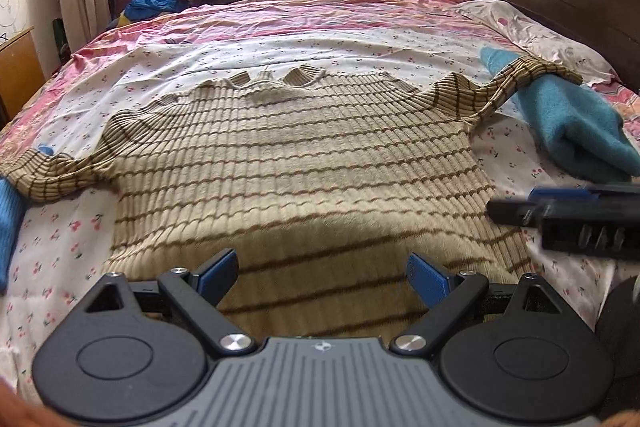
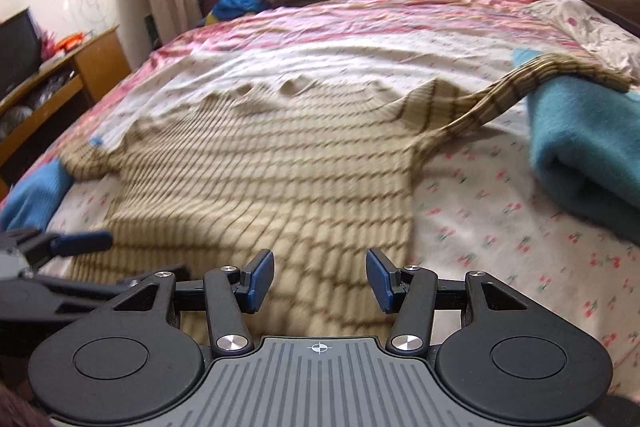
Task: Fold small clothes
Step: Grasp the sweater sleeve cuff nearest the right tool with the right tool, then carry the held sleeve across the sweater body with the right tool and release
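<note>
- Striped sweater [image 1: 296,163] lies spread flat on the bed [image 1: 280,39], one sleeve draped over a teal blanket [image 1: 576,119]
- Left gripper [image 1: 322,277] and right gripper [image 2: 320,277] hover over its hem, jaws wide, empty

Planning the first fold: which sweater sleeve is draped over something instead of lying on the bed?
The right-hand sleeve: it rises onto the folded teal blanket. The other sleeve lies on the sheet.

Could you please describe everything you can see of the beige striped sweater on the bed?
The beige ribbed knit sweater with thin brown stripes lies flat and spread out on the floral bedsheet, collar toward the window. One sleeve drapes up over the folded teal blanket; the other reaches a blue garment. Both grippers hover open above its hem, holding nothing.
</note>
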`<state>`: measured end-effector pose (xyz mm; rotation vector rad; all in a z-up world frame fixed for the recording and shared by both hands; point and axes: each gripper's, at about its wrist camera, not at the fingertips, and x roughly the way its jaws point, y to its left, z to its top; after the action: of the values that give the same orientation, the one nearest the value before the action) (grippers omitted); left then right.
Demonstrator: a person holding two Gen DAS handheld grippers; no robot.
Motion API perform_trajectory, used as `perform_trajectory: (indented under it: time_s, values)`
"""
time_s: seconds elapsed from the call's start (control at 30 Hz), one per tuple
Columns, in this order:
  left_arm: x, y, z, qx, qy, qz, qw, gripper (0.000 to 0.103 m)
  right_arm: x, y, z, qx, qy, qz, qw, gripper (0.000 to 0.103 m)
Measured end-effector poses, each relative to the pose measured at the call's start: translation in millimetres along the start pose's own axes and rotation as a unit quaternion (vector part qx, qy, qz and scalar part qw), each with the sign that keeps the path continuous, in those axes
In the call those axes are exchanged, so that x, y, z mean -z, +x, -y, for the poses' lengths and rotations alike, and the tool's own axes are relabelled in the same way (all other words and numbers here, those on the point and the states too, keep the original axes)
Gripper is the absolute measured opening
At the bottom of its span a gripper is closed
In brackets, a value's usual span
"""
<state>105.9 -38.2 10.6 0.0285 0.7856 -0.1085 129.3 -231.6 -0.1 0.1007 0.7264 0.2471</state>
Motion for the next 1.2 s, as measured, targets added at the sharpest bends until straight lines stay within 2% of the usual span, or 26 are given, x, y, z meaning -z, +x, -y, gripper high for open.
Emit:
perform_trajectory:
  time_s: [0.23, 0.43, 0.57, 0.73, 0.93, 1.03, 1.07, 1.13, 1.2]
  values:
    - [-32, 19, 13, 0.013, -0.002, 0.014, 0.9998, 0.097, -48, 6, 57, 0.037, 0.053, 0.034, 0.997, 0.051]
    - [-60, 39, 33, 0.027, 0.007, 0.028, 0.9992, 0.097, -86, 14, 118, 0.077, 0.12, 0.065, 0.988, 0.051]
    - [-74, 56, 47, 0.039, 0.008, 0.03, 0.9988, 0.097, -104, 27, 162, 0.095, 0.181, 0.071, 0.976, 0.051]
    - [-82, 74, 61, 0.052, 0.007, 0.025, 0.9983, 0.097, -123, 42, 209, 0.105, 0.26, 0.08, 0.956, 0.051]
    - [-82, 84, 68, 0.065, -0.001, 0.024, 0.9976, 0.097, -139, 60, 241, 0.117, 0.336, 0.088, 0.93, 0.051]
    - [-78, 84, 66, 0.068, -0.003, 0.02, 0.9975, 0.097, -147, 70, 242, 0.139, 0.324, 0.082, 0.932, 0.051]
    - [-76, 84, 64, 0.068, -0.004, 0.019, 0.9975, 0.097, -149, 75, 243, 0.15, 0.32, 0.077, 0.932, 0.048]
    - [-72, 84, 59, 0.066, -0.008, 0.015, 0.9977, 0.097, -150, 82, 246, 0.165, 0.317, 0.07, 0.931, 0.03]
    - [-68, 82, 51, 0.063, -0.016, 0.014, 0.9978, 0.097, -151, 82, 246, 0.163, 0.313, 0.069, 0.933, 0.021]
